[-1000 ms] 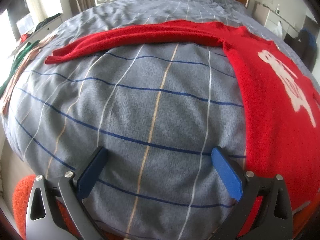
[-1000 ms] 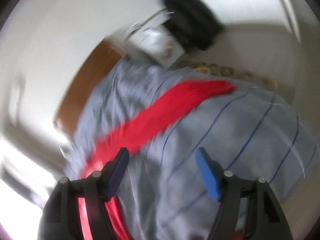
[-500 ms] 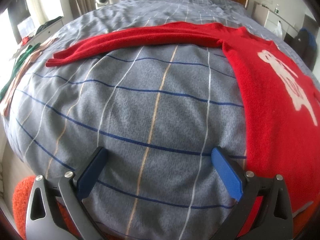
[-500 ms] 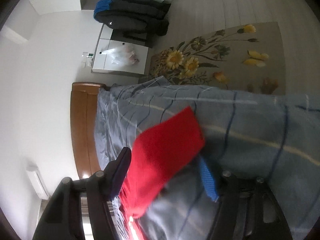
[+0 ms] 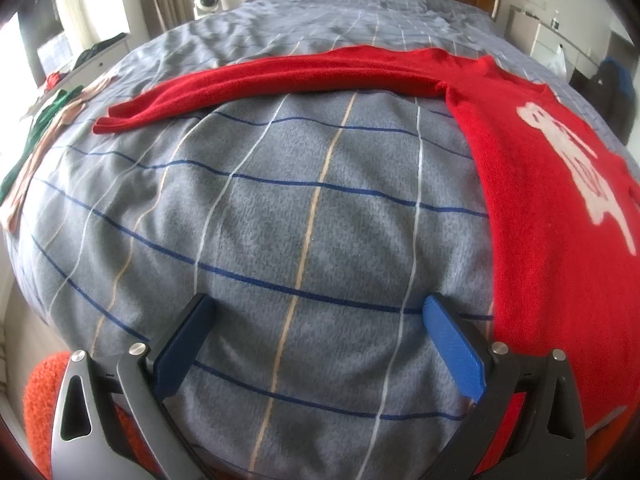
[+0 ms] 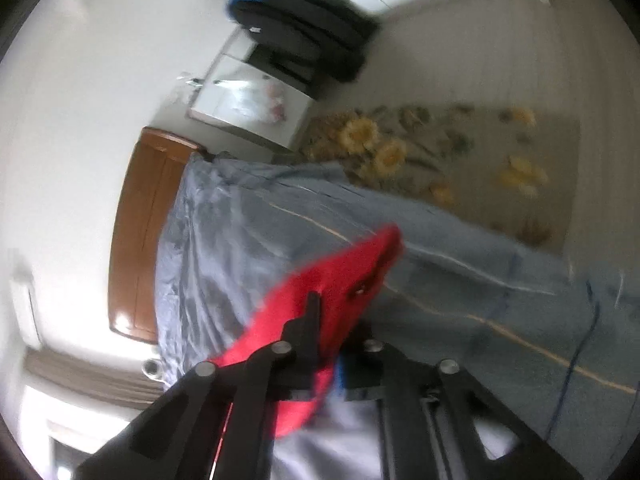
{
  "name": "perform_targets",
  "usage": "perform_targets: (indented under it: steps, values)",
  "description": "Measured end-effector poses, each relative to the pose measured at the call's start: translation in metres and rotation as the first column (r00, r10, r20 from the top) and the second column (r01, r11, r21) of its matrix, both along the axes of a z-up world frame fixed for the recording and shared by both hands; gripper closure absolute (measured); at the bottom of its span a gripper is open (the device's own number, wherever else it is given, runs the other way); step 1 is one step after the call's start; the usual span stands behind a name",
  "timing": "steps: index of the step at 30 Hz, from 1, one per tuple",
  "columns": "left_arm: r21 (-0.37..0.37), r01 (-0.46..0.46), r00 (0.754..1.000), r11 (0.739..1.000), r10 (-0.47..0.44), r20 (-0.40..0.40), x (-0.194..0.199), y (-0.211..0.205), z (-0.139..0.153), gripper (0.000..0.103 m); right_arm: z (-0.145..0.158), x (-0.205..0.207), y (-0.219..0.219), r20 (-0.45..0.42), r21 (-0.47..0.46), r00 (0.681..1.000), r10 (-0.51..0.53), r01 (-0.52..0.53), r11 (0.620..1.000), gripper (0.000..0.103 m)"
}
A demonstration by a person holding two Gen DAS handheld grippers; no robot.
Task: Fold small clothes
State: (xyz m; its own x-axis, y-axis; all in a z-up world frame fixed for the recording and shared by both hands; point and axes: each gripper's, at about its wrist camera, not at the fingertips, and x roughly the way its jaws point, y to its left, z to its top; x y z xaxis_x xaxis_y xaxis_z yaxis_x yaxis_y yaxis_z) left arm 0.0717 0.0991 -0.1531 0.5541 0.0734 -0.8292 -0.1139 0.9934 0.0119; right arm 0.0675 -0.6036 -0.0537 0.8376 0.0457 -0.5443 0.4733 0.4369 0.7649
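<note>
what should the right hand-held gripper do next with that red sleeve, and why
Probably carry the sleeve inward across the red sweater's body. The right hand-held gripper has just closed and is shut on the sleeve's end, lifted off the grey checked bedcover. The sweater still lies flat with its other sleeve stretched out, and the left hand-held gripper is open, holding nothing.

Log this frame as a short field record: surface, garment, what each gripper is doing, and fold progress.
surface: grey checked bedspread
garment: red sweater with a white motif, lying flat; one sleeve stretched out sideways
left gripper: open, over bare bedspread, holding nothing
right gripper: jaws have just been closing, now shut on the red sweater, cloth between them
fold progress: sleeve in left view not yet folded in
other items: green and pink clothes at the bed's edge
</note>
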Motion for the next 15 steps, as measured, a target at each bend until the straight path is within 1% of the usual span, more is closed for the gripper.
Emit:
perform_targets:
  steps: [2, 4, 5, 6, 8, 10, 12, 13, 14, 15]
  values:
    - [-0.006, 0.0, 1.0, 1.0, 0.0, -0.002, 0.001, 0.001, 0.0, 0.0, 0.042, 0.022, 0.028, 0.037, -0.099, 0.997, 0.074, -0.07, 0.993, 0.098]
    - [-0.014, 0.001, 1.0, 1.0, -0.001, -0.004, 0.001, 0.001, 0.0, 0.0, 0.083, 0.047, 0.069, 0.078, -0.185, 0.981, 0.18, -0.163, 0.969, 0.098]
    - [-0.021, 0.003, 1.0, 1.0, -0.003, -0.006, 0.002, 0.003, 0.001, 0.0, 0.106, 0.064, 0.1, 0.098, -0.231, 0.962, 0.254, -0.227, 0.946, 0.098]
    - [-0.024, 0.004, 1.0, 1.0, -0.004, -0.006, 0.001, 0.003, 0.0, 0.0, 0.12, 0.077, 0.125, 0.109, -0.263, 0.944, 0.313, -0.276, 0.924, 0.098]
    - [-0.03, 0.01, 1.0, 0.999, -0.01, -0.007, 0.002, 0.004, 0.0, 0.0, 0.15, 0.111, 0.204, 0.114, -0.346, 0.874, 0.473, -0.411, 0.843, 0.098]
    - [-0.033, 0.013, 1.0, 0.999, -0.013, -0.007, 0.002, 0.004, 0.0, 0.0, 0.159, 0.135, 0.272, 0.089, -0.401, 0.806, 0.585, -0.508, 0.762, 0.098]
    - [-0.034, 0.016, 1.0, 0.999, -0.016, -0.005, 0.002, 0.004, 0.0, 0.0, 0.156, 0.151, 0.329, 0.053, -0.439, 0.752, 0.656, -0.573, 0.692, 0.098]
    - [-0.032, 0.018, 1.0, 0.999, -0.018, -0.004, 0.003, 0.004, 0.0, 0.0, 0.148, 0.16, 0.363, 0.024, -0.459, 0.721, 0.692, -0.607, 0.649, 0.098]
    - [-0.031, 0.018, 1.0, 0.999, -0.018, -0.003, 0.003, 0.004, 0.0, 0.0, 0.139, 0.165, 0.386, 0.01, -0.462, 0.698, 0.716, -0.632, 0.622, 0.095]
    - [-0.031, 0.019, 1.0, 0.999, -0.019, -0.002, 0.003, 0.004, 0.0, 0.0, 0.124, 0.171, 0.409, 0.008, -0.439, 0.659, 0.752, -0.673, 0.595, 0.091]
